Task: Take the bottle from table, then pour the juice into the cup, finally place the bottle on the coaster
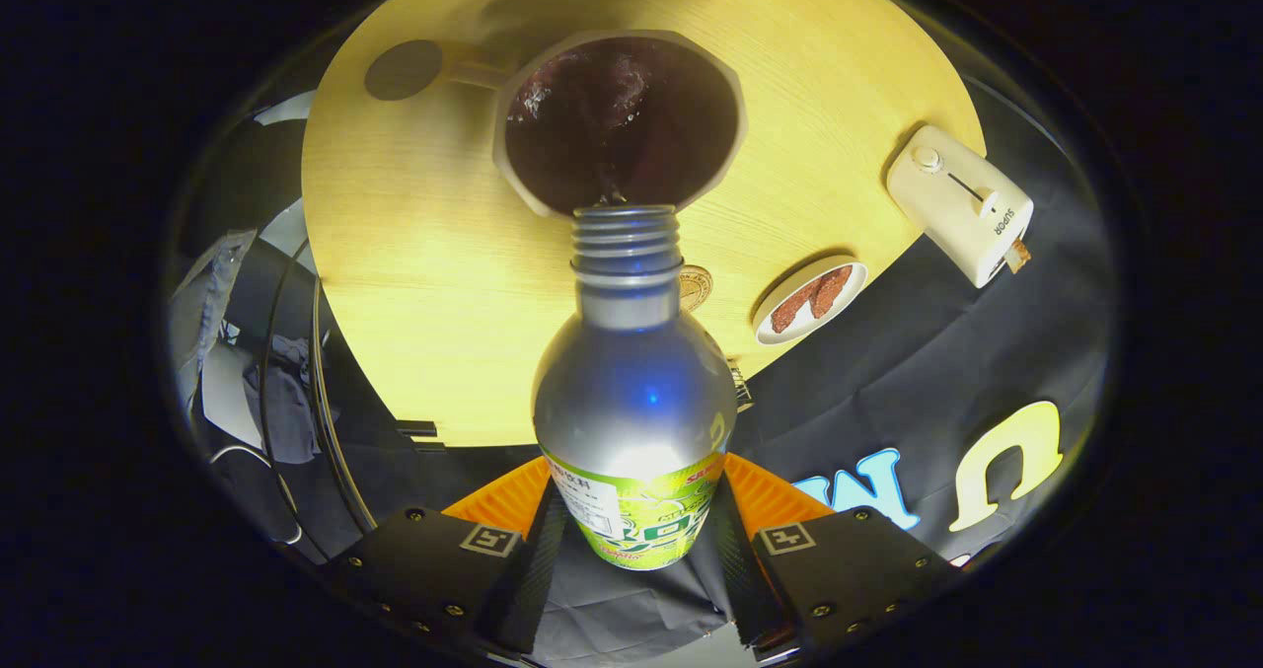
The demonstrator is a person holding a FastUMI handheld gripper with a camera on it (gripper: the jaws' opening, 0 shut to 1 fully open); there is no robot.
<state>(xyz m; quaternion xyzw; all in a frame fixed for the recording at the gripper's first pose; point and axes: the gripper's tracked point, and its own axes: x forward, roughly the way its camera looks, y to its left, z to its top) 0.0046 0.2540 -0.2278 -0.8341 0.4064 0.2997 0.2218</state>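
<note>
Silver metal is catching the light along the bottle (631, 392), which is sitting tipped forward between the fingers of the gripper (636, 550) — both fingers are pressing against its labelled lower body, one on each side, so the tool is clamped on it. The bottle's threaded, uncapped neck is pointing ahead and resting just over the near rim of the cup (620, 120). A thin dark stream of juice (610, 192) is running from the mouth into the cup, and the cup is already holding a deep pool of dark liquid with a few bright bubbles on its surface.

The cup is standing on the pale wooden round table (414, 254), toward the middle of it, its handle pointing away to one side. Beyond the handle, close to the table's far edge, a dark round coaster (404, 69) is lying flat and bare, well apart from the bottle. Just beside the bottle's neck, a small round brownish disc (696, 285) is partly showing from behind it; what it is I cannot tell.

Near the table's edge on the other side, a small white plate (811, 299) is holding a couple of reddish-brown pieces of food. Further along that same edge a cream-coloured toaster (959, 204) is standing — a slice is poking out of its slot.
</note>
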